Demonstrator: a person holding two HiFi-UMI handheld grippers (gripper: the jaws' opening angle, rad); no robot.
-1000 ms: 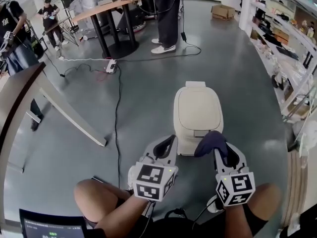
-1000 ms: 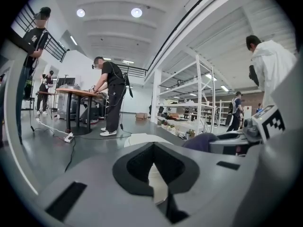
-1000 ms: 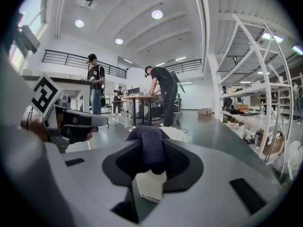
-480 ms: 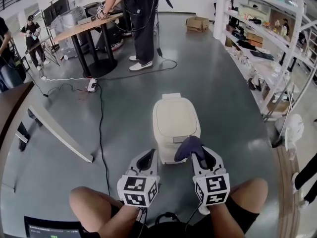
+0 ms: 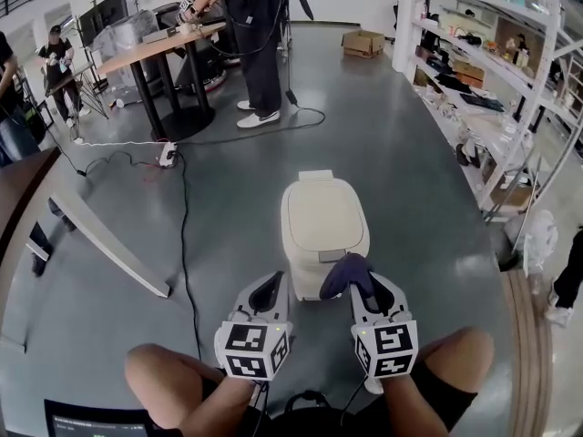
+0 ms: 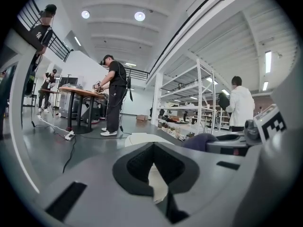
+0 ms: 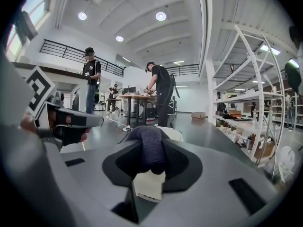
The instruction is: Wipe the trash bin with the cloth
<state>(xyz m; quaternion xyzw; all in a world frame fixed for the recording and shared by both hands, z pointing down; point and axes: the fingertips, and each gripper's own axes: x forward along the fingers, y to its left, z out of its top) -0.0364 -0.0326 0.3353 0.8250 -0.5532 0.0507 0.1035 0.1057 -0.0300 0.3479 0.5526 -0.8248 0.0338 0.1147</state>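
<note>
The cream trash bin (image 5: 323, 221) stands with its lid shut on the grey floor (image 5: 410, 180), just ahead of the person's knees. A dark, bunched cloth (image 5: 344, 271) sits at the bin's near front edge, pinched in the jaws of the right gripper (image 5: 366, 285); I cannot tell whether it actually touches the plastic. Just beside it, the left gripper (image 5: 269, 294) hangs by the bin's front left corner, jaws brought together on nothing, only the bin showing past them.

My worry is that nothing braces the bin: it looks light and the floor smooth, so a firm swipe could shove it away instead of cleaning it. The cloth is held as a tight wad, so it may drag free of the jaws or wipe only a thin stripe.

Against half a second ago almost nothing has shifted; a second ago the bin lay further right in the head view
</note>
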